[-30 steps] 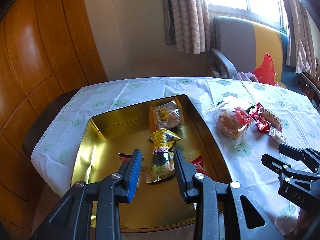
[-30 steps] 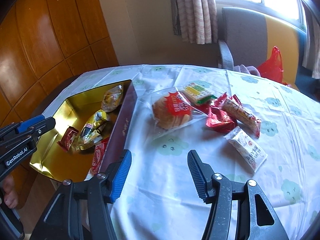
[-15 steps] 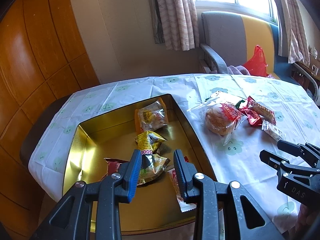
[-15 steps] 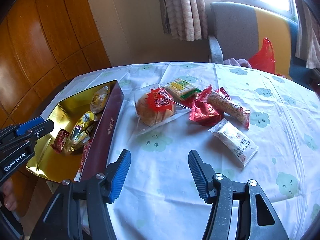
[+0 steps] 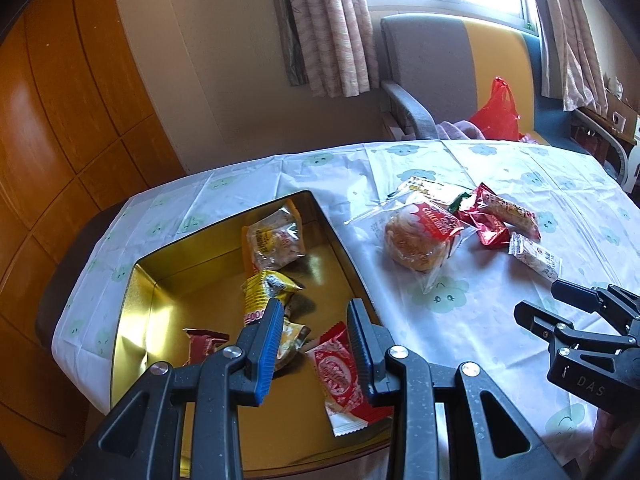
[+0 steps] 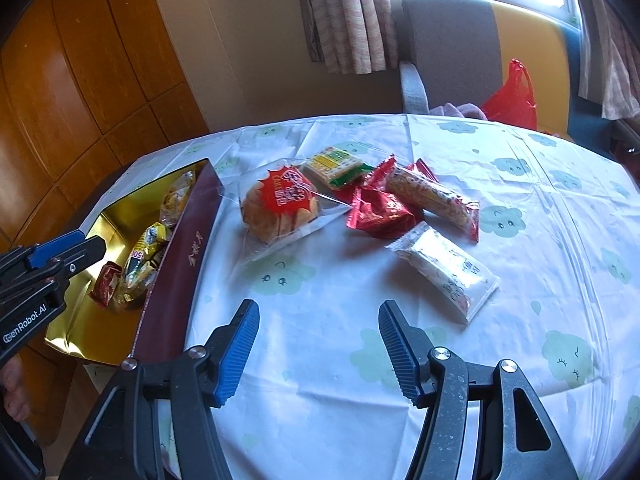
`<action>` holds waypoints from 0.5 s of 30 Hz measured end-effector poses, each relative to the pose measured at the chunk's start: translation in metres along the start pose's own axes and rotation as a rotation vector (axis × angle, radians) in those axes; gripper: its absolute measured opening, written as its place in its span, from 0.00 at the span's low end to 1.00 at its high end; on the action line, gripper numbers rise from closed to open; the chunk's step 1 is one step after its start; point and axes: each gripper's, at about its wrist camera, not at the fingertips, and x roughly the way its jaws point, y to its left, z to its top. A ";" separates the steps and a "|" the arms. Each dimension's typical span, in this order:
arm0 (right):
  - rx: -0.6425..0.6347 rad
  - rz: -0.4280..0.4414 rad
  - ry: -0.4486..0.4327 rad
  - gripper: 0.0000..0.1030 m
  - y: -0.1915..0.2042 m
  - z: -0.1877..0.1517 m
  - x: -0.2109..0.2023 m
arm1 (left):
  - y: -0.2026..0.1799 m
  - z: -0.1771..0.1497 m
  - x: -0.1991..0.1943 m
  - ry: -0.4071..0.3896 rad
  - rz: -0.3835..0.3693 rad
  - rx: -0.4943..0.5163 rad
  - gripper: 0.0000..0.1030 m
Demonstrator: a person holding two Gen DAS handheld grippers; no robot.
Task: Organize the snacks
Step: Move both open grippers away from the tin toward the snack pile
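Roughly half done. Gold-lined rectangular tin (image 5: 152, 280) at counter's left edge holds about five wrapped snacks (image 5: 276, 240). Five more packets (image 6: 280, 204) lie mid-counter, outside tin. Left gripper (image 5: 312, 336) over tin, jaws apart, empty. Right gripper (image 6: 316, 344) wide apart, empty, near loose packets.

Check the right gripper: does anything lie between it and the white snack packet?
Nothing visible does. The right gripper hangs open over bare tablecloth, and the white snack packet lies just ahead, apart from the other snacks.
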 end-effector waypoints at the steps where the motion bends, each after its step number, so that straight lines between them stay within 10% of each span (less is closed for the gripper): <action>1: 0.003 -0.002 0.001 0.62 -0.002 0.000 0.000 | -0.002 0.000 0.001 0.001 -0.002 0.005 0.32; 15: 0.058 -0.027 0.022 0.66 -0.026 -0.007 0.004 | -0.025 0.018 0.020 0.048 -0.134 0.101 0.45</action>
